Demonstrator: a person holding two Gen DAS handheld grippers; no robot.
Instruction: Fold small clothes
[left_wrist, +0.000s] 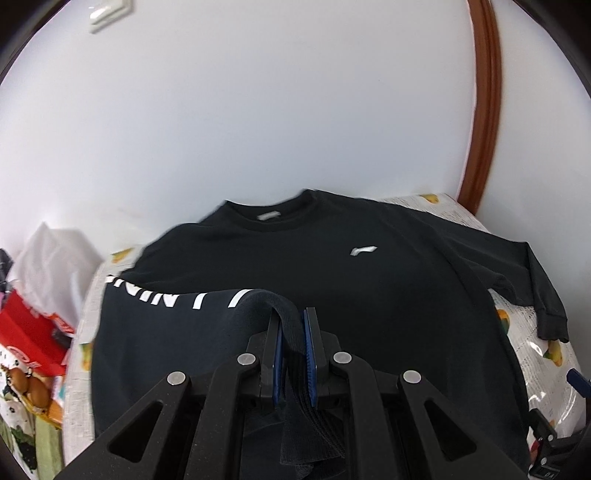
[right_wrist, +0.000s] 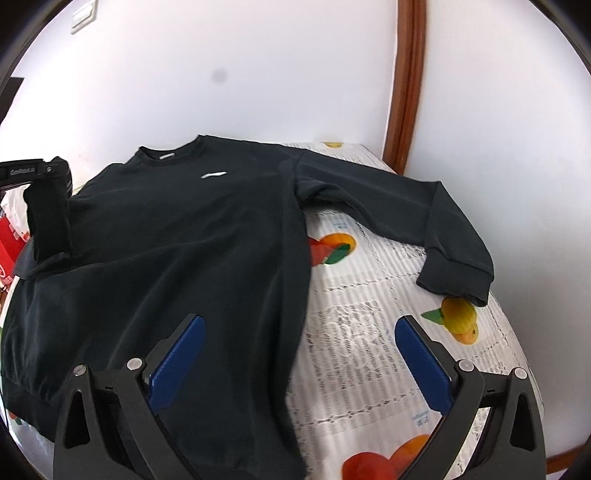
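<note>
A black long-sleeved sweatshirt (right_wrist: 192, 236) lies face up on the table, neck towards the wall, with a small white logo on its chest. My left gripper (left_wrist: 293, 325) is shut on the cuff of its left sleeve (left_wrist: 288, 321) and holds the sleeve over the body; white lettering shows on the sleeve. The left gripper also shows in the right wrist view (right_wrist: 40, 177), with the sleeve hanging from it. My right gripper (right_wrist: 301, 325) is open and empty, over the sweatshirt's right side edge. The other sleeve (right_wrist: 424, 221) lies spread out to the right.
The table has a white cloth (right_wrist: 369, 332) printed with fruit. A white wall and a brown door frame (right_wrist: 406, 92) stand behind it. A red box (left_wrist: 29, 339) and white bags (left_wrist: 51, 254) lie left of the table.
</note>
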